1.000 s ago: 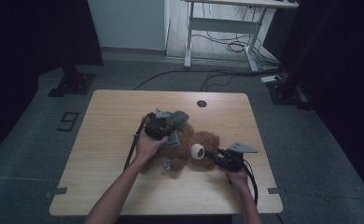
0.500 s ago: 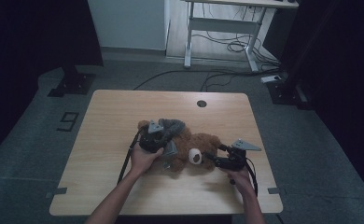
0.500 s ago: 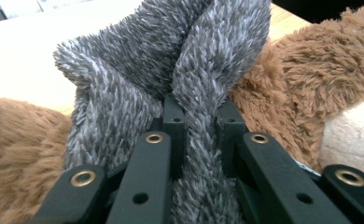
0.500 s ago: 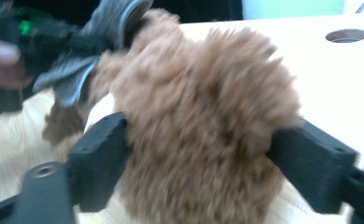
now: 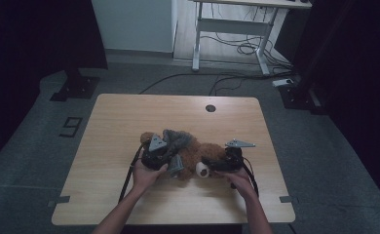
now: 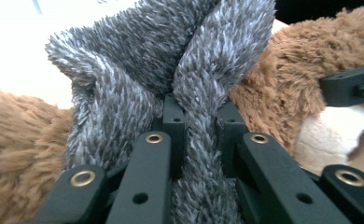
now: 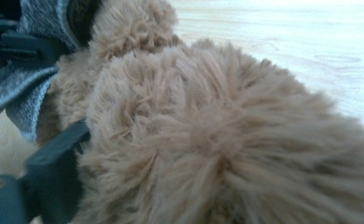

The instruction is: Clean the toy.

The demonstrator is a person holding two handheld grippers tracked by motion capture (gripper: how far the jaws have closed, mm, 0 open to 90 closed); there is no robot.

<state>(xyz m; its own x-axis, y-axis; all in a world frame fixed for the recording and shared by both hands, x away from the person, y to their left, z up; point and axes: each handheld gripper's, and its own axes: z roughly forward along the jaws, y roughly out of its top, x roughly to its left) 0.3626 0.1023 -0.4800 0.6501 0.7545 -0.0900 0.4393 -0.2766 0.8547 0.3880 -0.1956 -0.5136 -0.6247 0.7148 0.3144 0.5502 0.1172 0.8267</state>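
Grey cloth [image 6: 171, 60] pinched in left fingers [image 6: 173, 121] | right fingers [image 7: 54, 163] open around teddy bear [image 7: 227, 140]

Brown plush fur of a teddy bear [image 7: 227, 140] crowded the right gripper view, one rounded furry part close to the lens and a smaller tuft behind it at the upper left. One black jaw rose at the lower left against the fur. Grey fuzzy cloth [image 7: 35, 88] hung at the far left. Pale wooden tabletop [image 7: 301, 37] stretched beyond.
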